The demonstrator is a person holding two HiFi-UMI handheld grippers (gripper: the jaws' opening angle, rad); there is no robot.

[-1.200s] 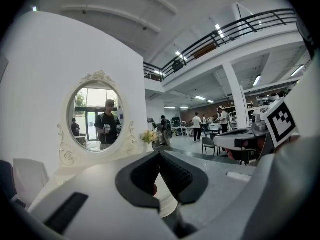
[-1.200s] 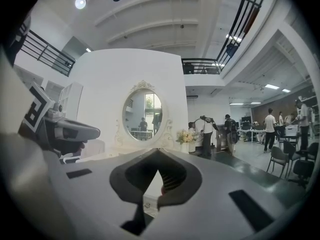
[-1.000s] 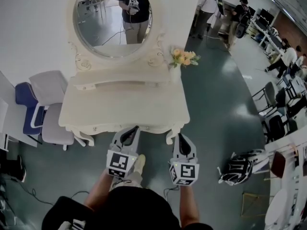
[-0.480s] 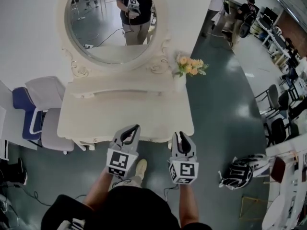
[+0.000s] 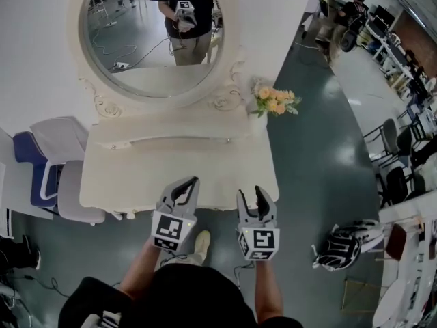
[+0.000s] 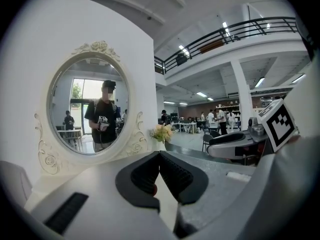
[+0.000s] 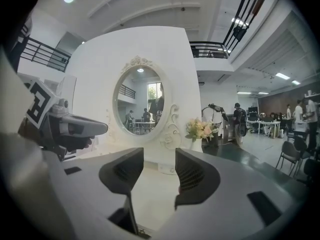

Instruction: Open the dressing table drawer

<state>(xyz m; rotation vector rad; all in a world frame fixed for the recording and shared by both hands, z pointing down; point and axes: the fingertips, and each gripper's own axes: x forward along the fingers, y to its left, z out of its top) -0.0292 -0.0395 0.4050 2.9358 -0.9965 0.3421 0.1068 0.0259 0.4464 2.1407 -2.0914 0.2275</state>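
head view
- dressing table (image 5: pixel 143 173): cream, against the white wall, straight ahead of both grippers
- drawer: in the table's front, below the tabletop's near edge; hidden from above, cannot tell if shut
- mirror (image 5: pixel 147 36): oval, upright at the back of the tabletop, reflects the person (image 5: pixel 184 12)
- flowers (image 5: pixel 274 101): at the tabletop's back right corner
- chairs (image 5: pixel 58 156): 2, just left of the table
- left gripper (image 5: pixel 186 183): over the near edge, jaws tip to tip
- right gripper (image 5: pixel 250 195): just beside it, jaws apart

left gripper view
- jaws: pads together at the tips, nothing held
- aim: across the tabletop towards the mirror frame and flowers
- right gripper: at the picture's right, marker cube showing

right gripper view
- jaws: have just been opening, now wide, nothing between them, only bare tabletop seen through the gap
- aim: at the mirror base, flowers to the right
- left gripper: at the picture's left
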